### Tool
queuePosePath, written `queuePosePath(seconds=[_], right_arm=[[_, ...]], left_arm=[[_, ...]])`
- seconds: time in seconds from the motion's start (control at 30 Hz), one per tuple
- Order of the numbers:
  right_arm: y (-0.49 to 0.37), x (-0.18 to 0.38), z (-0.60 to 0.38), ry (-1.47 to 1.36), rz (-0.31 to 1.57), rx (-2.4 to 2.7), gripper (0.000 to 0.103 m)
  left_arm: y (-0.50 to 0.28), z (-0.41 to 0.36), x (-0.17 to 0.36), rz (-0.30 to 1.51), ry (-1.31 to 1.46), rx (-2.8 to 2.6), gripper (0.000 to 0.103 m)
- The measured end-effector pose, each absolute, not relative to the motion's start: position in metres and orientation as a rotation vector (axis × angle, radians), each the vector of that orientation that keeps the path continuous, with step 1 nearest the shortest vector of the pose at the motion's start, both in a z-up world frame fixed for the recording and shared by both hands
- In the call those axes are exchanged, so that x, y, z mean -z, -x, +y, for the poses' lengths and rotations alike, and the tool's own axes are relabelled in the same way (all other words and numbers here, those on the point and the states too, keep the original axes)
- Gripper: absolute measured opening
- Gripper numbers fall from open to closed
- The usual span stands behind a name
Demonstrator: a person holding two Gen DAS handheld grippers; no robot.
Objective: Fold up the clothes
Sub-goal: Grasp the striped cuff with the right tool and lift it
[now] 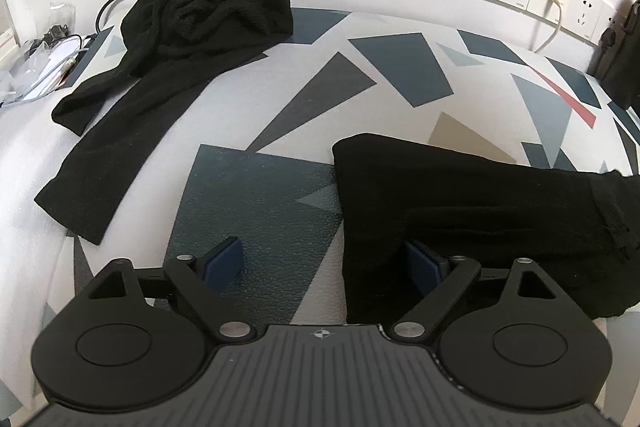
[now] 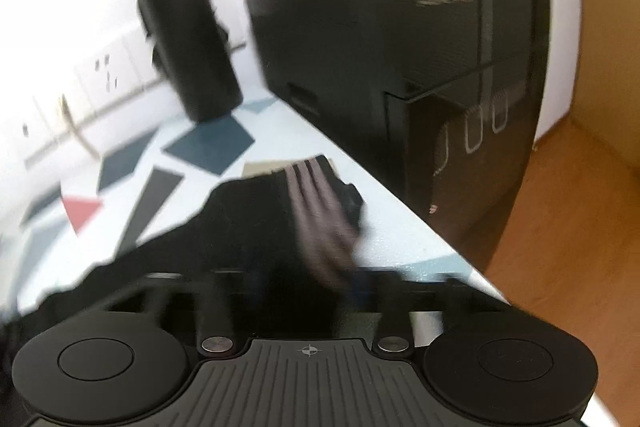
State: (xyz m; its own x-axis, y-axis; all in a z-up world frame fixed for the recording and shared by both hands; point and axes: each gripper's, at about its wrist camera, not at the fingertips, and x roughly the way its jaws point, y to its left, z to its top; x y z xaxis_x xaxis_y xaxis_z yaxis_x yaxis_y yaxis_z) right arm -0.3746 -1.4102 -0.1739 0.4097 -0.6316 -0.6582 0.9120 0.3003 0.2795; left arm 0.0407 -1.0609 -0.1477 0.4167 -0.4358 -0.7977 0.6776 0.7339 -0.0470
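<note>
Black folded clothing [image 1: 480, 211] lies flat on the counter [image 1: 256, 195], on its patterned white, grey and blue cover, toward the right side. The left claw [image 1: 324, 261] stands spread wide at the garment's near left edge: one blue pad [image 1: 224, 259] rests on the bare cover, while the other [image 1: 424, 261] sits against the dark fabric. A second black garment [image 1: 188, 39] lies crumpled at the far left by the wall, one long part trailing toward the front. The right claw's view is blurred, with black cloth [image 2: 256, 227] covering its fingers, so I cannot tell whether it pinches. Beyond stand a black bottle [image 2: 188, 39] and a black case [image 2: 400, 87].
</note>
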Motion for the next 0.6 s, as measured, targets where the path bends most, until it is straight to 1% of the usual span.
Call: queuePosePath(seconds=[0.07, 0.13, 0.17, 0.33, 0.53, 0.6], right_arm=[[0.374, 0.167, -1.407, -0.702, 0.441, 1.059, 0.016], [0.372, 0.155, -1.399, -0.672, 0.395, 1.041, 0.016], [0.371, 0.148, -1.393, -0.655, 0.367, 1.025, 0.016], [0.346, 0.114, -1.365, -0.573, 0.309, 0.915, 0.016], [0.292, 0.087, -1.320, -0.501, 0.326, 0.742, 0.016], [0.271, 0.086, -1.306, -0.497, 0.349, 0.691, 0.016]], left_arm=[[-0.040, -1.061, 0.148, 0.896, -0.299, 0.713, 0.087], [-0.040, -1.059, 0.146, 0.902, -0.286, 0.719, 0.081], [-0.040, -1.059, 0.145, 0.908, -0.282, 0.721, 0.080], [-0.040, -1.055, 0.136, 0.919, -0.274, 0.731, 0.079], [-0.045, -1.047, 0.116, 0.879, -0.236, 0.805, 0.079], [-0.048, -1.042, 0.109, 0.867, -0.210, 0.845, 0.079]])
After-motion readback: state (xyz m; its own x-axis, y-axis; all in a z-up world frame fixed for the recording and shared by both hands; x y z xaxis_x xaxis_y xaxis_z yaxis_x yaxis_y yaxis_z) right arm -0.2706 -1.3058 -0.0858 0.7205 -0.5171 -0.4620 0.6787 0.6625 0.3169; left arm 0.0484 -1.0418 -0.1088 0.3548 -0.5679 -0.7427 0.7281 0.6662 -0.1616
